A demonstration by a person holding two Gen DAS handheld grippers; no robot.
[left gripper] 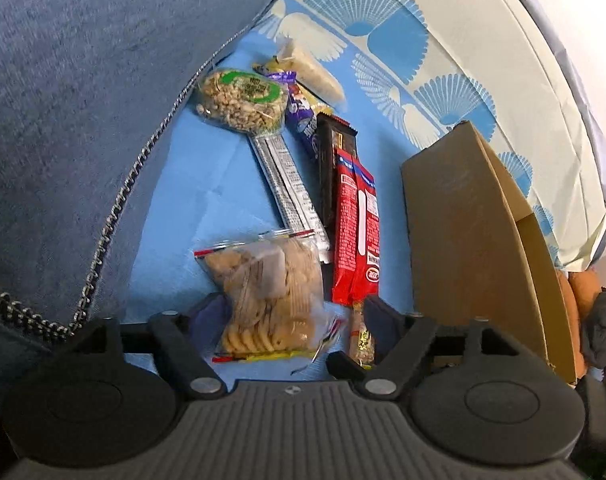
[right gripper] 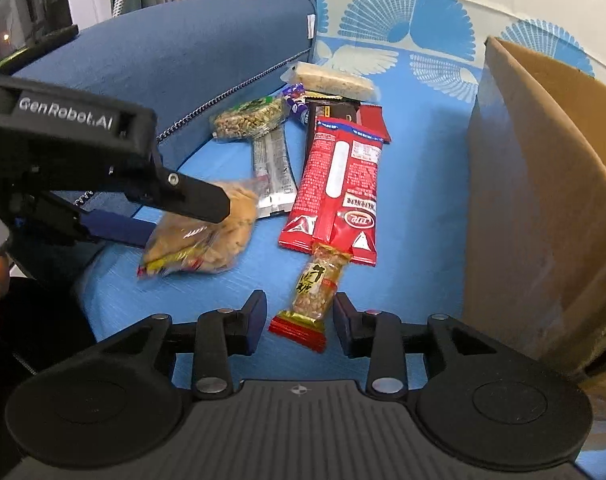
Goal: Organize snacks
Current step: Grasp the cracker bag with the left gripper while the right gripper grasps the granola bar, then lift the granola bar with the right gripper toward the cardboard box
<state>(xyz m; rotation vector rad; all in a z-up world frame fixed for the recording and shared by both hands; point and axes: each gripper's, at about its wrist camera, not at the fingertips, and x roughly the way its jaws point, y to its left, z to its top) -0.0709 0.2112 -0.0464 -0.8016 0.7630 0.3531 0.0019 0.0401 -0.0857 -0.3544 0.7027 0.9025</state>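
Observation:
A clear bag of crackers (left gripper: pixel 263 292) lies on the blue sheet (left gripper: pixel 175 216) between the fingers of my left gripper (left gripper: pixel 293 316), which stands open; a gap shows beside the right pad. In the right wrist view the left gripper (right gripper: pixel 183 222) straddles that bag (right gripper: pixel 207 248). A small nut bar with red ends (right gripper: pixel 315 284) lies flat between the fingers of my open right gripper (right gripper: pixel 299 312), with space on its left side. Beyond it lie a red packet (right gripper: pixel 335 184), a silver bar (right gripper: pixel 273 172), a dark bar (right gripper: pixel 335 114) and a round peanut pack (right gripper: pixel 247 120).
An open cardboard box (right gripper: pixel 535 200) stands at the right, close to the snacks. A blue cushion (right gripper: pixel 163 60) with a zipper edge borders the left. A pale rice bar (right gripper: pixel 335 80) and a purple pack (left gripper: pixel 301 120) lie at the far end of the row.

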